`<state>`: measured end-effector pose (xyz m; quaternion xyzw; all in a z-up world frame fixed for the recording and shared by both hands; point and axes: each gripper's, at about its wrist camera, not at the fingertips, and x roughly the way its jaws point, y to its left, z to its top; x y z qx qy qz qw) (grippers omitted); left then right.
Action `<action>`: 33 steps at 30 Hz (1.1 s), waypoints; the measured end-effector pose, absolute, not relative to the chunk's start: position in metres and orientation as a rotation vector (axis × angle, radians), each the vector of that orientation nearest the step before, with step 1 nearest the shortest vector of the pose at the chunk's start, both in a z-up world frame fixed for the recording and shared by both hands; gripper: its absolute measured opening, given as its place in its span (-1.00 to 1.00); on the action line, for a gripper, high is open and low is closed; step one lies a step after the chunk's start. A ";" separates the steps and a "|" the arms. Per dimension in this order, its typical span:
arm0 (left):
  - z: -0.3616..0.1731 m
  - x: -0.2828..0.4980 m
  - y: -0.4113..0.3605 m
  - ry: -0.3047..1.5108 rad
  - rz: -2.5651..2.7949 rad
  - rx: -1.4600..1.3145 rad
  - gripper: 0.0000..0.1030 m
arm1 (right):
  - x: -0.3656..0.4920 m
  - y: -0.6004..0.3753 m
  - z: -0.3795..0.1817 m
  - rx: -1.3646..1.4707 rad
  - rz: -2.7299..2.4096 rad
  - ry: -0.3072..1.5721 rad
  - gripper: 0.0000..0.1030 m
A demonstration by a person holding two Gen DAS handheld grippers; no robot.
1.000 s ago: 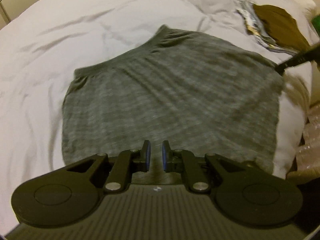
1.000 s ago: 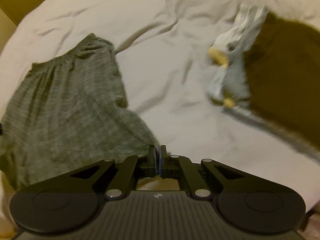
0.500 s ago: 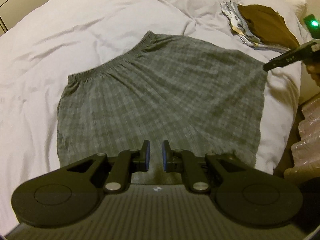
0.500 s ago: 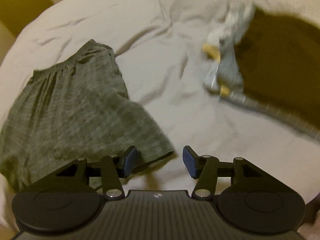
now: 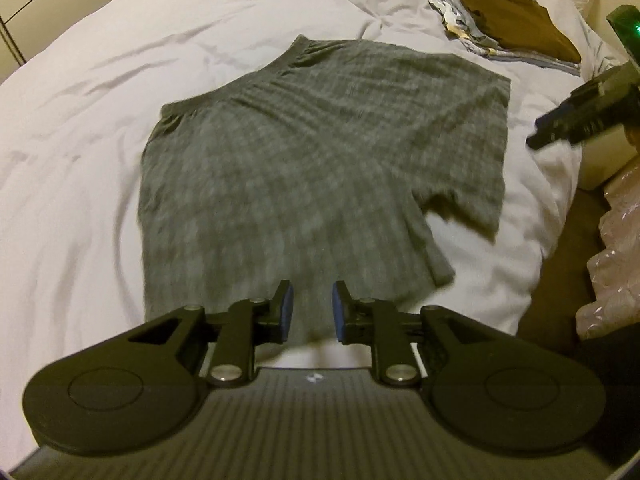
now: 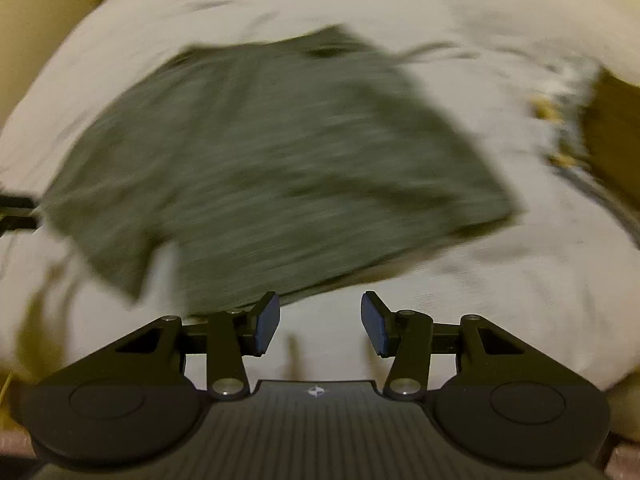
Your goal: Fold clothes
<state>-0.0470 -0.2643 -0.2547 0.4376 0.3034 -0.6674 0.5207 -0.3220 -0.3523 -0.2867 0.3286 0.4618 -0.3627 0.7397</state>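
Lying flat mid-bed on the white duvet (image 5: 80,128), waistband far, the grey shorts (image 5: 320,160) were released by both the left gripper (image 5: 311,312) and right gripper (image 6: 320,326), fingers parted; a clean fold likely called for pinching both near hem corners evenly

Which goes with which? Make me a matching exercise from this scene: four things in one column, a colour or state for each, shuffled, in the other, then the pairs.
Things:
1. shorts
2. bedding
3. top garment on the folded pile
4. left gripper

Colour or state:
A. white and wrinkled
B. brown
C. fingers apart, holding nothing
D. grey checked, spread flat

Pairs: 1-D, 2-A, 3-B, 4-C
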 end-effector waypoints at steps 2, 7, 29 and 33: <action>-0.248 -0.041 -0.247 0.730 -1.578 1.037 -0.57 | -0.303 -0.333 -0.279 0.709 -0.765 1.009 -0.05; -0.237 -0.029 -0.208 0.744 -1.510 1.015 -0.38 | -0.281 -0.302 -0.247 0.672 -0.753 0.984 0.06; -0.180 -0.014 -0.187 0.691 -1.444 0.809 0.97 | -0.299 -0.287 -0.144 0.558 -0.913 0.950 0.72; -0.169 -0.029 -0.193 0.690 -1.468 0.812 0.97 | -0.313 -0.300 -0.130 0.586 -0.959 0.952 0.72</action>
